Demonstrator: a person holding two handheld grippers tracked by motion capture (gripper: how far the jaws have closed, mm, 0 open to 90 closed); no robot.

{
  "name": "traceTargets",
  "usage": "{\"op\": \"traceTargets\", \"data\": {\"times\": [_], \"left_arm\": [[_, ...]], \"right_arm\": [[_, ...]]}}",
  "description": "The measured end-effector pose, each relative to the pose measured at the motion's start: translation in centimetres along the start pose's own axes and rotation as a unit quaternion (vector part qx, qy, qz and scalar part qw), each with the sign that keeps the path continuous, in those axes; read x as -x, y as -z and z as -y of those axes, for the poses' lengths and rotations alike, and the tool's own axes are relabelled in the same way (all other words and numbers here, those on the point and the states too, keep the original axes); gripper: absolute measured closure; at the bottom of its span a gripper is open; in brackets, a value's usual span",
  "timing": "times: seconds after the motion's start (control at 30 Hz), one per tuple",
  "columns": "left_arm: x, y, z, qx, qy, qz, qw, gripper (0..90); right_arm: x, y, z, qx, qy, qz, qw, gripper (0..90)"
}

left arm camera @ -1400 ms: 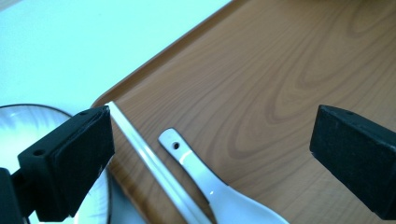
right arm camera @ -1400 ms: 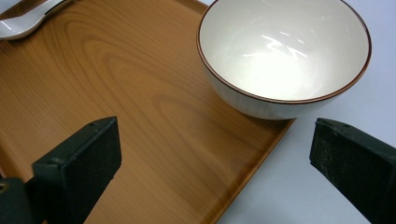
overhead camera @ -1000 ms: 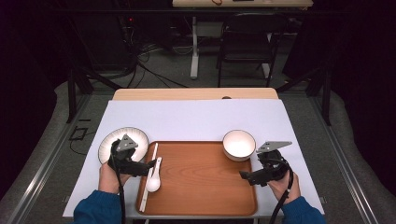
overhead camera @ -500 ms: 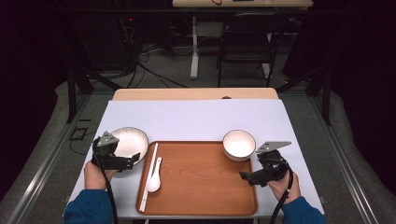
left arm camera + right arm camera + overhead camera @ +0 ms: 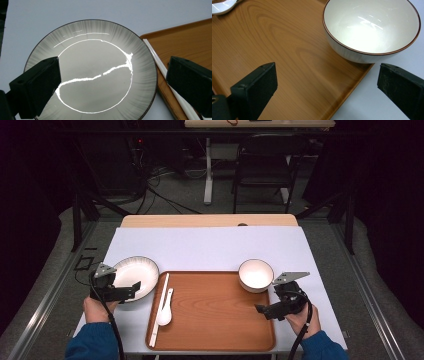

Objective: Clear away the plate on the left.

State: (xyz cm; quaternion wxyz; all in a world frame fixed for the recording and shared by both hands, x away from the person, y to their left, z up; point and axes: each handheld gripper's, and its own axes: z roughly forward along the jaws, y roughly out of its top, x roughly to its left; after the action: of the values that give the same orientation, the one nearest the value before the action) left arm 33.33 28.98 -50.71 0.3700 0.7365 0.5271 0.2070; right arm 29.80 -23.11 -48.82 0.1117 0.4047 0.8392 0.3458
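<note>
Change since half a second ago: the left gripper [image 5: 131, 289] remains over the plate [image 5: 137, 272], its jaws reaching slightly farther across the near rim; the right gripper [image 5: 264, 310] is unmoved. One second ago the left gripper was over the tray's left edge beside the spoon; it has since gone left to the plate.

Near row: two forearms in blue sleeves [image 5: 92, 342] enter from the near edge, one hand on each gripper. The left hand [image 5: 95, 307] holds its gripper level, jaws pointing right over the plate. The right hand [image 5: 300, 317] holds its gripper low at the tray's near-right corner, jaws pointing left.

Left gripper: jaws wide apart, holding nothing; in the left gripper view [image 5: 112, 82] they straddle the plate [image 5: 92, 72], one over its surface, the other over the tray edge.

Right gripper: jaws wide apart, holding nothing; in the right gripper view [image 5: 325, 90] the tray [image 5: 274, 50] lies between them.

Middle row: wooden tray [image 5: 215, 320] with white chopsticks [image 5: 159, 307] and white spoon [image 5: 165, 312] along its left side.

Far row: plate on the table [image 5: 210, 247], just left of the tray; white bowl [image 5: 256, 275] on the tray's far-right corner.
</note>
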Motion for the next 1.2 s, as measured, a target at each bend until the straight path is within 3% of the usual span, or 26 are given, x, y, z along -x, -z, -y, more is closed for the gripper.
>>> {"op": "traceTargets", "data": {"times": [0.13,0.23,0.5,0.9,1.07,1.2], "left_arm": [[-0.7,0.1,0.5,0.011,0.031,-0.019,0.9993,0.0],[-1.4,0.1,1.1,0.024,0.067,-0.031,0.9970,0.0],[-2.3,-0.1,1.9,0.033,0.117,-0.044,0.9916,0.0],[-3.5,-0.8,2.7,0.025,0.155,-0.049,0.9864,0.1],[-3.9,-1.2,3.0,0.028,0.180,-0.067,0.9809,2.6],[-4.4,-1.6,3.3,0.023,0.199,-0.067,0.9774,4.0]], "right_arm": [[0.0,0.0,0.0,0.000,0.000,-0.001,1.0000,2.3],[0.0,0.0,0.0,0.001,0.001,-0.001,1.0000,2.4],[-0.2,0.0,-0.1,0.003,0.007,-0.006,1.0000,2.6],[-0.5,-0.4,-0.4,-0.001,0.015,-0.011,0.9998,3.2],[-0.6,-0.6,-0.5,-0.004,0.016,-0.010,0.9998,3.4],[-0.6,-0.6,-0.5,-0.004,0.017,-0.009,0.9998,3.5]]}}
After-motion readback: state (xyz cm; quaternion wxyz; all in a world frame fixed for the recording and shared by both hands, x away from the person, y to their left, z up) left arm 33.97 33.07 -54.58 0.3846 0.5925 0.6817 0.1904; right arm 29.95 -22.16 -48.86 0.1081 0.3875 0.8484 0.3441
